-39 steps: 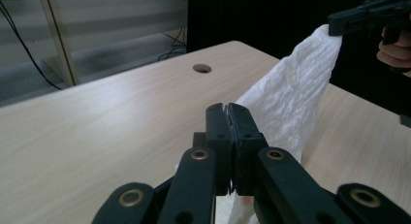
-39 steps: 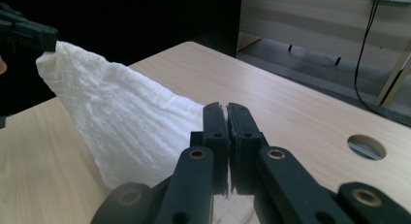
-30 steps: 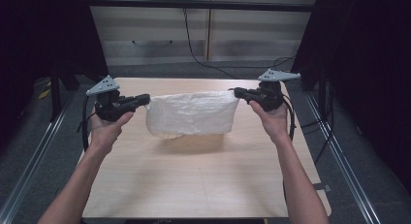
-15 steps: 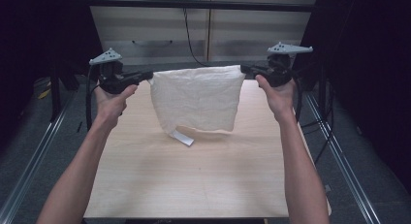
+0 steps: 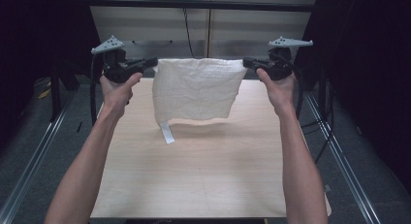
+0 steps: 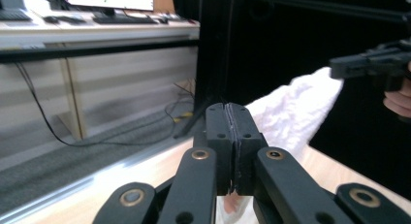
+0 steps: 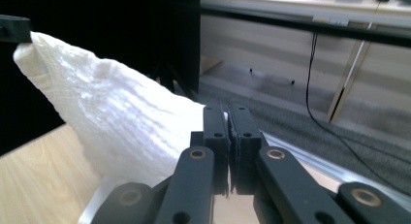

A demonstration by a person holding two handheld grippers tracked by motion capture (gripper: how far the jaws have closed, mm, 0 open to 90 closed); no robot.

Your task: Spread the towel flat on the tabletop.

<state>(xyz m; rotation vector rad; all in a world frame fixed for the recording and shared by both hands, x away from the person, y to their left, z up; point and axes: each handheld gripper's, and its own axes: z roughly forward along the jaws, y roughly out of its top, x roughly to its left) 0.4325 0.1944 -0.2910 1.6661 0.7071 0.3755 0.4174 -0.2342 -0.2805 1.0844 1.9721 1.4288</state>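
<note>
A white textured cloth (image 5: 196, 90) hangs spread in the air above the far part of the wooden table (image 5: 208, 180), clear of its surface. A white label tag (image 5: 166, 132) dangles from its lower left corner. My left gripper (image 5: 154, 63) is shut on the cloth's top left corner, and my right gripper (image 5: 245, 63) is shut on the top right corner. In the left gripper view the jaws are pressed together and the cloth (image 6: 295, 112) stretches away to the other gripper (image 6: 373, 66). The right gripper view shows its jaws closed on the cloth (image 7: 121, 122).
Dark metal rails (image 5: 29, 161) run along both sides of the table. Beyond the far edge stands a pale panel wall with a black cable (image 5: 186, 30) hanging down it. A desk with keyboards (image 6: 97, 20) stands behind.
Both grippers have risen and moved away from me, lifting the cloth from a low sagging bundle until it hangs full length above the table.
</note>
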